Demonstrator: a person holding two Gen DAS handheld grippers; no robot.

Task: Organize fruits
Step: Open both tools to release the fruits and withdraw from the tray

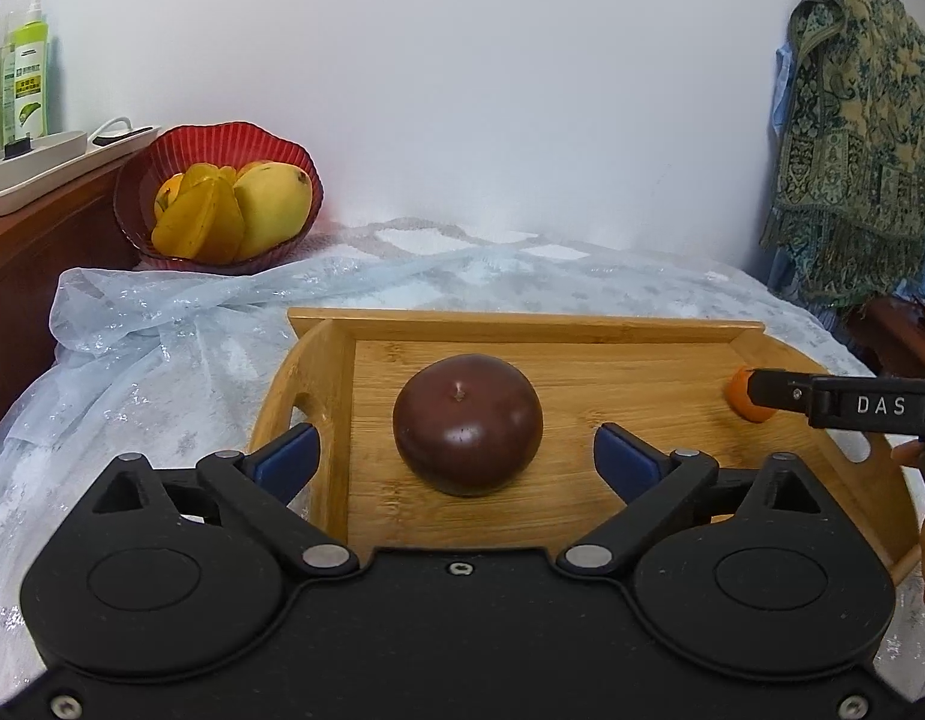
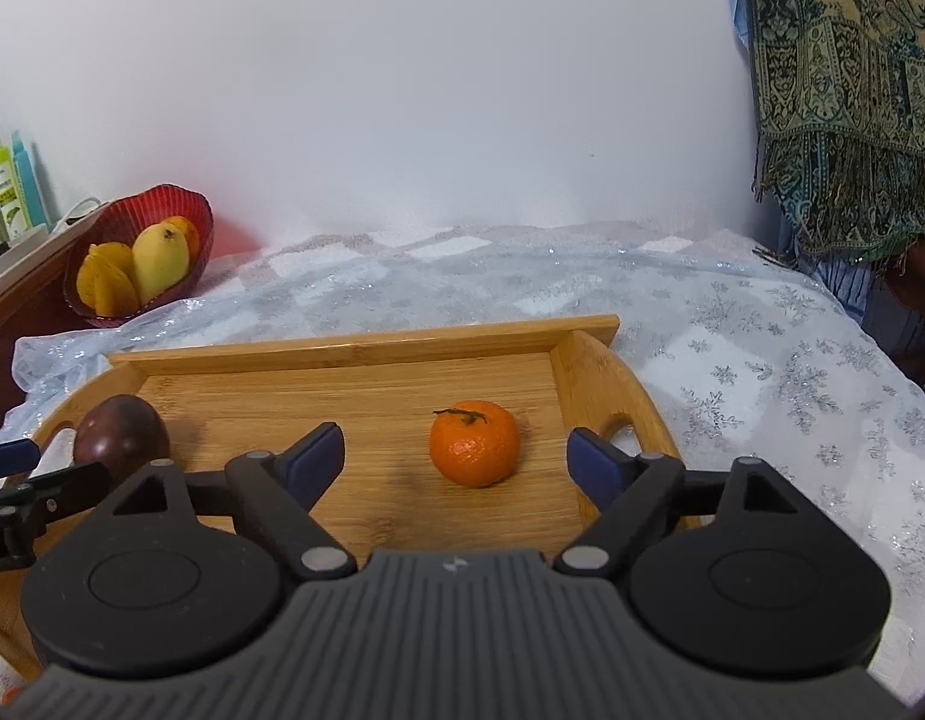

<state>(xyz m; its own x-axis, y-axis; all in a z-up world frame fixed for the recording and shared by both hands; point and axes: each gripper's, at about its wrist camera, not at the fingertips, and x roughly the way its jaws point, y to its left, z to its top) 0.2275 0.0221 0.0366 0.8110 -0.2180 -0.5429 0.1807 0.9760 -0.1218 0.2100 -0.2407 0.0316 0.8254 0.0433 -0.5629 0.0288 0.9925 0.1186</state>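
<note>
A dark brown-purple round fruit point(image 1: 468, 423) rests on the left half of a wooden tray point(image 1: 522, 324). My left gripper point(image 1: 457, 459) is open, its blue pads standing clear on either side of the fruit. An orange tangerine point(image 2: 475, 443) with a green stem sits on the tray's right half point(image 2: 366, 348). My right gripper point(image 2: 456, 459) is open too, pads apart from the tangerine on both sides. The left wrist view shows the tangerine point(image 1: 739, 399) partly hidden behind a finger of the right gripper. The dark fruit point(image 2: 121, 429) appears at the left in the right wrist view.
A red ribbed bowl point(image 1: 222, 144) with a mango point(image 1: 273, 204), starfruit and an orange stands back left by the wall. A wooden cabinet point(image 1: 36, 252) holds a white tray and bottles. A sparkly pale-blue cloth point(image 2: 762, 372) covers the surface. A patterned shawl point(image 1: 852, 138) hangs at right.
</note>
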